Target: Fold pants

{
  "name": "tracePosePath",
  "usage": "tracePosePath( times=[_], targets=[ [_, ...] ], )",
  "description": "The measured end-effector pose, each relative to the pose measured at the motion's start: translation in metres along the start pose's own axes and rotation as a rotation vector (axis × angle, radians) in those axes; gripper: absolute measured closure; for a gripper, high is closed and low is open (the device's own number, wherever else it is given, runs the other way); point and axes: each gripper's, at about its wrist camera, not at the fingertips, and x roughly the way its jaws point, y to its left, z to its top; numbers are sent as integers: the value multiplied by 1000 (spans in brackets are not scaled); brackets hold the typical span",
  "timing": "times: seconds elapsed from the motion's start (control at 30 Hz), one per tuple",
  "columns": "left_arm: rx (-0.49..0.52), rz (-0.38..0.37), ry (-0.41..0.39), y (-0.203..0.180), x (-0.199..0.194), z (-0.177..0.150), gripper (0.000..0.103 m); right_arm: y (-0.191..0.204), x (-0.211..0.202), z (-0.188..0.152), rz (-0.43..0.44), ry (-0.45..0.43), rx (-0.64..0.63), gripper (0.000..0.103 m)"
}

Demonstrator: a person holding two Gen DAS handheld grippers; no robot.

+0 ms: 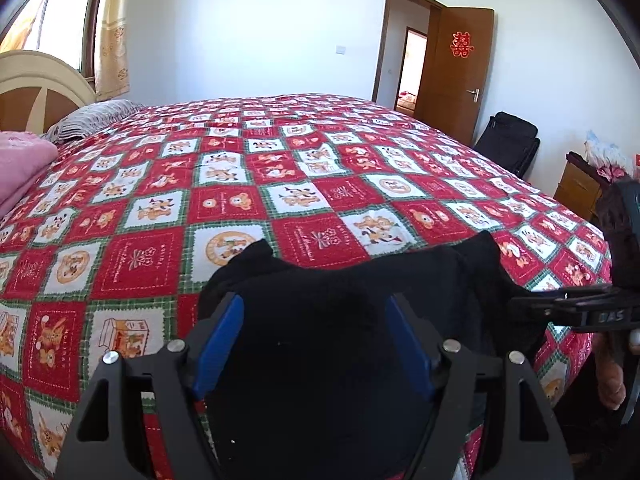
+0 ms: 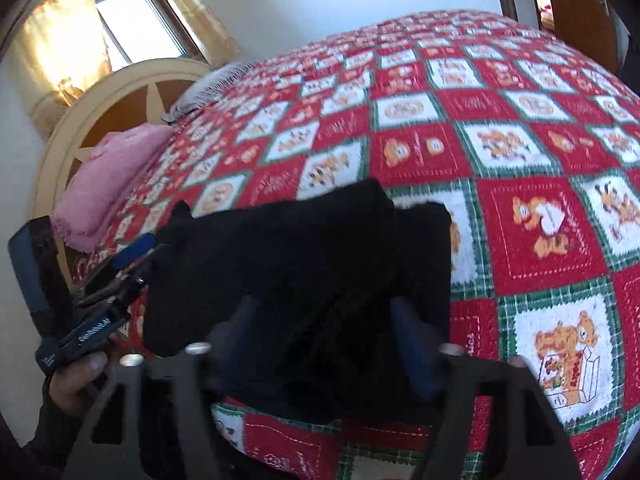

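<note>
The black pants [image 1: 352, 304] hang bunched at the near edge of the bed [image 1: 280, 184], held up off the red-and-white patterned quilt rather than lying flat on it. Two corners of the cloth stand up like peaks, one to the left and one to the right, with a sag between them.

The left gripper [image 1: 316, 344] has its blue-padded fingers set well apart, with dark cloth filling the gap between them; whether they actually pinch the cloth I cannot tell. The right gripper [image 2: 324, 344] looks much the same in its own blurred view: fingers apart, pants draped between and over them, grip not confirmable. Each tool appears from the side in the other's view, both at the edge of the cloth.

Judgement: the task is at an early or middle stage. No neat, flat fold is visible. The pants appear gathered, perhaps doubled, but the layers cannot be counted. Laying them down, smoothing and folding remain to be done.

A pink pillow [image 2: 108, 184] lies far left, near the headboard.
</note>
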Motion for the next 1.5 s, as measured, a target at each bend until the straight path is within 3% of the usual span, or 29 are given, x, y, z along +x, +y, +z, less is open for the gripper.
tracePosePath(
  times=[0.03,0.07,0.23,0.33,0.43,0.57,0.7,0.83,0.97,1.0,1.03,1.07,1.23,1.5],
  targets=[
    [-7,4,-2,2,0,0,26,-3,-1,-1,19,3,7,81],
    [-10,8,-4,3,0,0,25,-8,-5,-2,55,-7,16,85],
    [-34,44,-21,10,1,-2,9,-15,-30,-6,67,-85,-8,89],
    [-44,48,-9,13,7,-5,6,-27,-33,-12,66,-81,13,89],
    [-31,49,35,13,20,-11,5,-48,-15,-23,72,-11,79,88],
    [-39,51,62,16,25,-16,5,-46,-22,-21,72,-16,55,83],
    [-51,55,48,18,23,-16,3,-32,-38,-6,14,-95,-10,67],
    [-49,52,55,18,25,-18,3,-30,-31,25,18,-153,-18,64],
    [-53,55,40,20,23,-17,3,-41,6,45,66,-53,31,64],
    [-56,57,31,21,22,-16,3,-42,12,45,63,-35,29,65],
    [-61,62,21,23,21,-16,2,-41,12,45,39,-44,15,84],
    [-68,65,13,24,22,-15,2,-40,10,44,33,-49,11,93],
    [-64,70,6,24,30,-15,0,-46,-7,43,-7,-151,12,96],
    [-76,60,26,25,40,-16,0,-58,14,44,-23,-123,28,96]
  ],
)
